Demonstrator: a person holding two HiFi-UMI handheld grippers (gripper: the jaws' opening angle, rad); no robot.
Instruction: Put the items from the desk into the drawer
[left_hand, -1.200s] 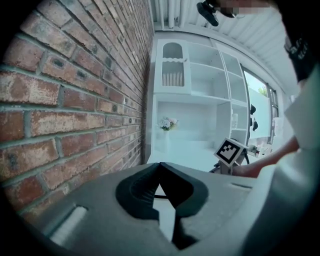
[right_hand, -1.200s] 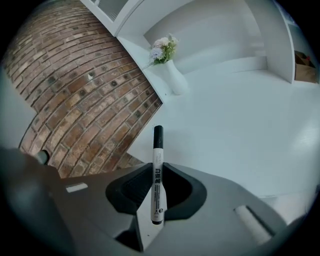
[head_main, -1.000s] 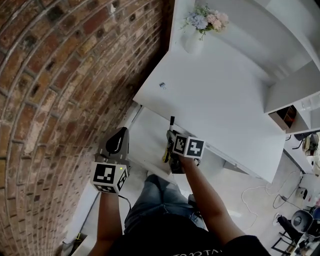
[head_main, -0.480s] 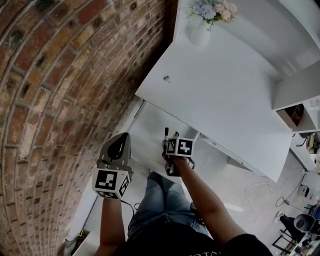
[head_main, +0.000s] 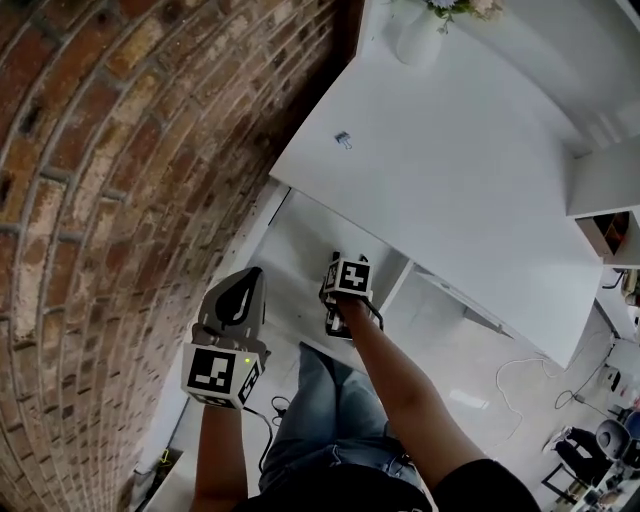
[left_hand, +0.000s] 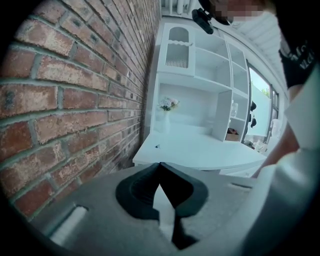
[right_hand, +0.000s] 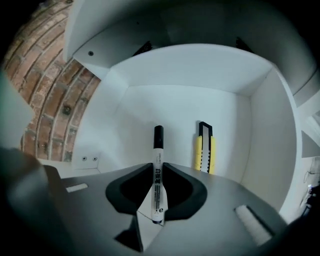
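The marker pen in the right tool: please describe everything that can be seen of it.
The white plastic marker pen has a slim round barrel with dark print along it and a black cap. The right tool is shut on its barrel, the pads pressing both sides, and the cap end sticks out ahead into the open white drawer. Whether the cap touches the drawer floor cannot be told. A yellow-and-black utility knife lies to its right, apart from it.

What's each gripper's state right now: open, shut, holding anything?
Left gripper: shut, nothing between the jaws.
Right gripper: shut on the marker, pointing into the open drawer.
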